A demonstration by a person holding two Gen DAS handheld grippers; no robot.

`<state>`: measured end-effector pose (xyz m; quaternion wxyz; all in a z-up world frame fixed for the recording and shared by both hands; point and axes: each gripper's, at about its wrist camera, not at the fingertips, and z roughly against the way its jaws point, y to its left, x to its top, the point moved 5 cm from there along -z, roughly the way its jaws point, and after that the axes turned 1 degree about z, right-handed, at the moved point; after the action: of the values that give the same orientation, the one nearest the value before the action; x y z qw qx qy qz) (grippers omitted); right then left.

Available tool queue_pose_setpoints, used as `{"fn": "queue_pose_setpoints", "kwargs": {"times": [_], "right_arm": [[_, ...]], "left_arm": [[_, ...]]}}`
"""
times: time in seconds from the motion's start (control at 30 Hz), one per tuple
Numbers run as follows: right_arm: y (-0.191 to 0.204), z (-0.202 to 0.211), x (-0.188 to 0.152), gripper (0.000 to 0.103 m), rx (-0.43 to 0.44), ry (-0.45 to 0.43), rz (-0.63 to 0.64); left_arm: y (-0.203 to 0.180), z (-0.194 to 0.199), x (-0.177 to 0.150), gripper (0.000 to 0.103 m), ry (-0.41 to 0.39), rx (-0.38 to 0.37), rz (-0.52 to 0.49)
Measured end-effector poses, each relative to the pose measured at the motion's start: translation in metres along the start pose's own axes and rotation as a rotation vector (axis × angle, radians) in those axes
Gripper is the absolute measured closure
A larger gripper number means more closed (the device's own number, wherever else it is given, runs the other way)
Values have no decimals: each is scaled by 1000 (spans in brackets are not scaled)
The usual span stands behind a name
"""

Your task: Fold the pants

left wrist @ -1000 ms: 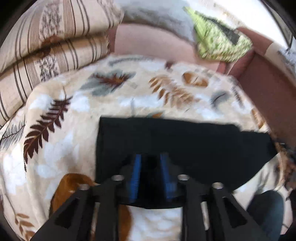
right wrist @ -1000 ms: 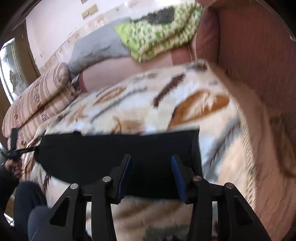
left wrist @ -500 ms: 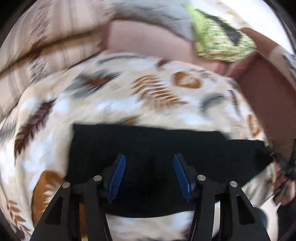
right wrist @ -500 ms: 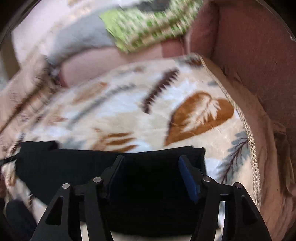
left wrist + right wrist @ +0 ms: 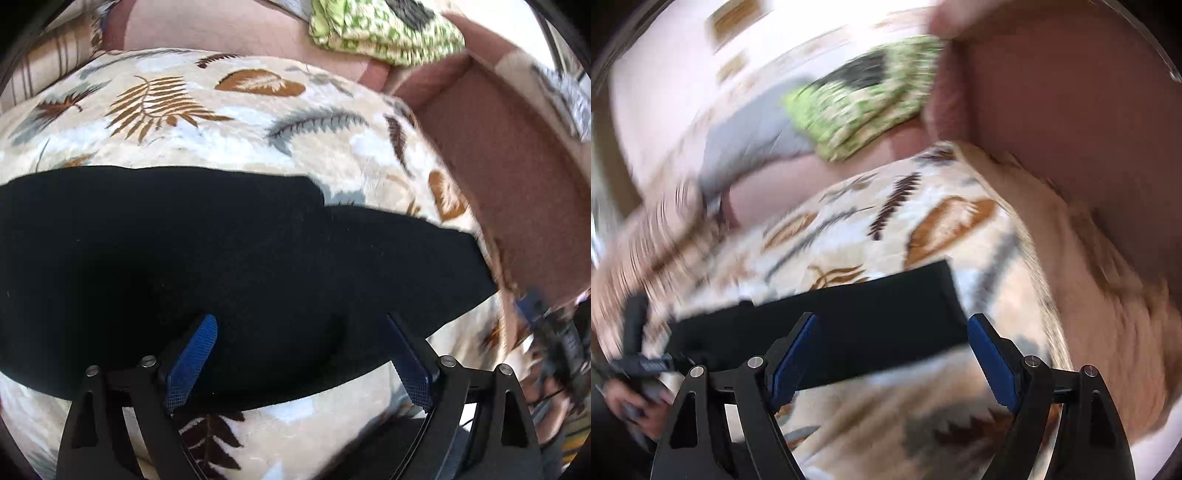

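Note:
The black pants (image 5: 229,266) lie flat as a long folded band across the leaf-print blanket (image 5: 221,122). They also show in the right wrist view (image 5: 857,321), stretching left from their square right end. My left gripper (image 5: 299,354) is open and empty, its blue pads spread just above the pants' near edge. My right gripper (image 5: 890,354) is open and empty, hovering over the right end of the pants. The left gripper and the hand holding it show at the lower left of the right wrist view (image 5: 635,362).
The blanket covers a sofa seat with a brown armrest (image 5: 509,166) on the right and a pink backrest (image 5: 221,26) behind. A green patterned cloth (image 5: 384,29) and a grey one (image 5: 750,140) lie on the backrest. The right wrist view is blurred.
Both grippers have opened wide and let go of the pants. The left gripper has moved right along the pants. The right gripper has pulled back and up from them.

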<state>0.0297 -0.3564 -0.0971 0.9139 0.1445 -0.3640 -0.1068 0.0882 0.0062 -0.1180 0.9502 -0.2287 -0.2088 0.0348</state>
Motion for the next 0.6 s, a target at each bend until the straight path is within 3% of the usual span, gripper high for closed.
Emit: {"fn": "queue_pose_setpoints", "kwargs": {"times": [0.1,0.17,0.47,0.53,0.6], "right_arm": [[-28,-7,-21,19,77,45,-189],[-35,-24,-33,19,104,92,-248],[-45,-67,-13,18,200,55,-354],[-46,-68,-11,28,211,57,-371],[-51,-67,-14,62,215,61,-379]], "left_arm": [[16,10,1,13,-29,-88,77],[22,9,1,13,-34,-119,116],[29,-1,8,14,-50,-123,127],[31,1,11,14,-80,-125,147],[34,5,11,14,-112,-124,164]]}}
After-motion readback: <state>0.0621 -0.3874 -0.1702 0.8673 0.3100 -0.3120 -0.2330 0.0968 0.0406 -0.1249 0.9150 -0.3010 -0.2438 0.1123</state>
